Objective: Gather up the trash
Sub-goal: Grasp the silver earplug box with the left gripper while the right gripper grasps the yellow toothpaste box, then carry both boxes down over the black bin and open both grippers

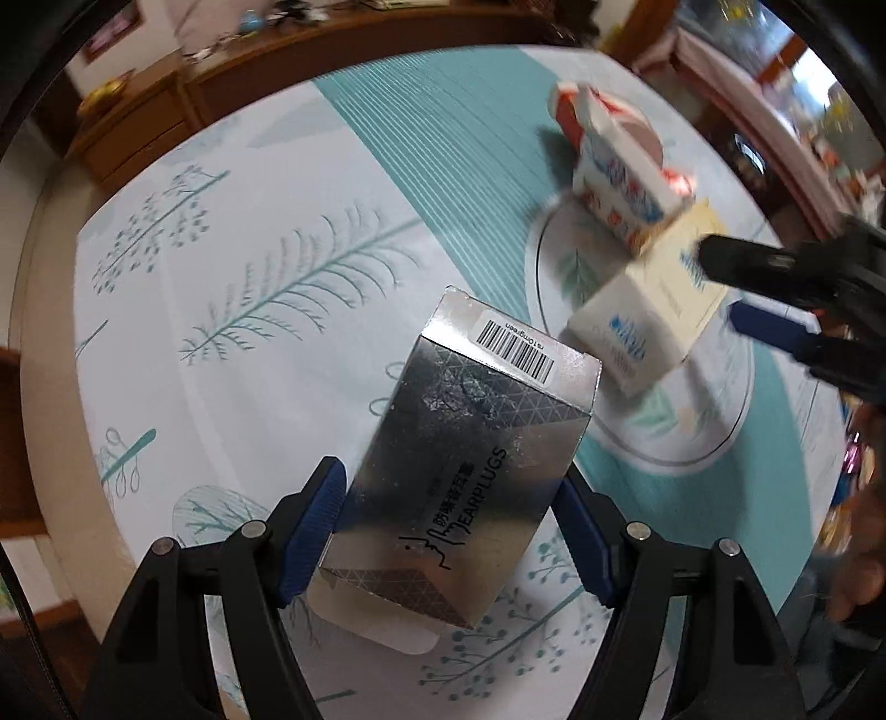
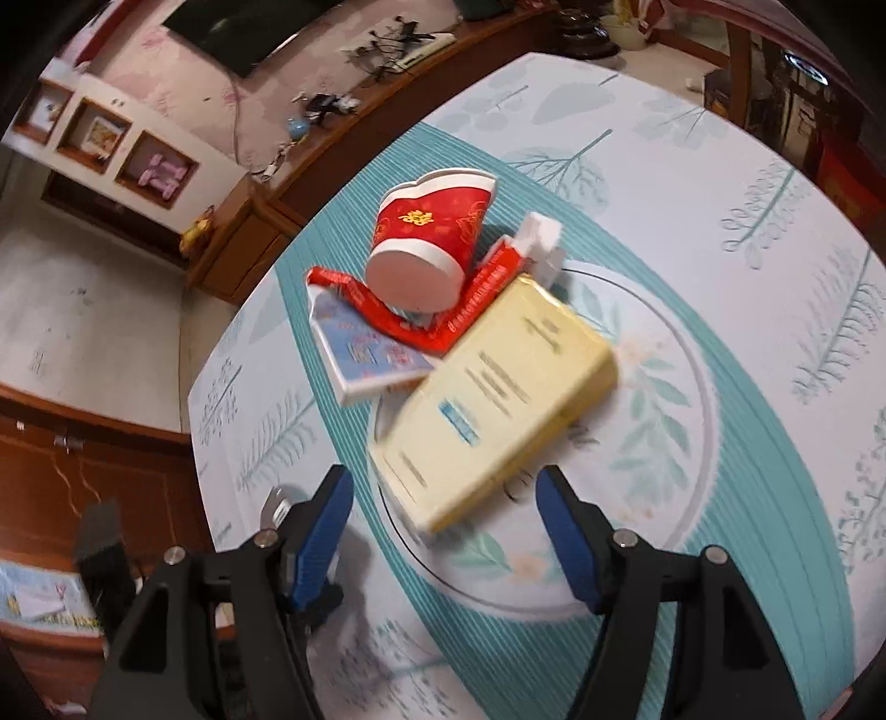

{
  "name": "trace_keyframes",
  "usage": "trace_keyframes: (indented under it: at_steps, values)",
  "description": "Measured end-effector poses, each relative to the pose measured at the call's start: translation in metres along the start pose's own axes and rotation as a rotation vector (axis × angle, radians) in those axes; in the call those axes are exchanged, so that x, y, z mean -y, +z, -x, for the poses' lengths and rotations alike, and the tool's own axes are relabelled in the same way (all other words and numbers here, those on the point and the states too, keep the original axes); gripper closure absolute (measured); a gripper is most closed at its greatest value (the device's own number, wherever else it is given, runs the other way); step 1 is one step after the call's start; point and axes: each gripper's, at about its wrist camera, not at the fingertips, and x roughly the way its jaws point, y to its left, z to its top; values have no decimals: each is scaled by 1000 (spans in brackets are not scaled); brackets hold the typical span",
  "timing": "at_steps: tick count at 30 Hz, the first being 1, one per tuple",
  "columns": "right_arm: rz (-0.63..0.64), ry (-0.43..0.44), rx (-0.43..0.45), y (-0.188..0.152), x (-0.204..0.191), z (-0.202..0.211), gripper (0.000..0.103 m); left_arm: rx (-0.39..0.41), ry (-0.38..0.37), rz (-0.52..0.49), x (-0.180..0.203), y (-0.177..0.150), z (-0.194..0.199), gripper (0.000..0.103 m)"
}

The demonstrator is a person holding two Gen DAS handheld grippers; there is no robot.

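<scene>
left gripper (image 1: 448,531) has its fingers clamped on the long sides of the silver earplug box (image 1: 454,471), light thin card, above the desk (image 1: 232,266). right gripper (image 2: 443,531) gapes around the pale yellow box (image 2: 498,410) mid-desk: light, stiff; take its long sides.

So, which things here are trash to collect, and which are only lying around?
Trash to collect:
- silver earplugs box, between the left gripper jaws
- pale yellow box
- red paper cup
- small blue-printed carton

Only lying around:
- leaf-pattern tablecloth
- cables on the wooden sideboard
</scene>
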Motion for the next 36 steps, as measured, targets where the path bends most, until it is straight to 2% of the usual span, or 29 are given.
trace_keyframes:
  at_steps: [1,3,5,9,12,14,15,17,21,28,36]
  values:
    - [-10,-14,2,3,-3,-4,33,11,-9,14,-2,-2,3,30]
    - [-25,-47,1,8,-8,-13,23,22,-25,37,-3,-1,8,30]
    - [-53,-92,-2,10,-11,-21,19,30,-33,56,-4,-3,11,30]
    - [-95,-164,-25,14,-10,-37,18,37,-42,75,-15,-7,16,30]
    - [-133,-180,-53,13,-3,-46,18,38,-37,78,-11,-5,18,30]
    - [-137,-169,-45,10,3,-44,22,42,-35,79,-11,-8,20,30]
    - [-124,-169,-46,8,6,-41,32,42,-36,81,-12,-10,21,30]
    - [-102,-153,-54,3,11,-36,38,44,-41,83,-12,-16,25,30]
    - [-60,-105,-82,-19,32,-18,44,42,-51,81,-1,-28,36,30]
    - [59,-52,-88,-66,67,32,46,36,-67,85,36,-63,55,30]
    - [249,26,-66,-106,107,111,46,38,-72,101,118,-115,87,30]
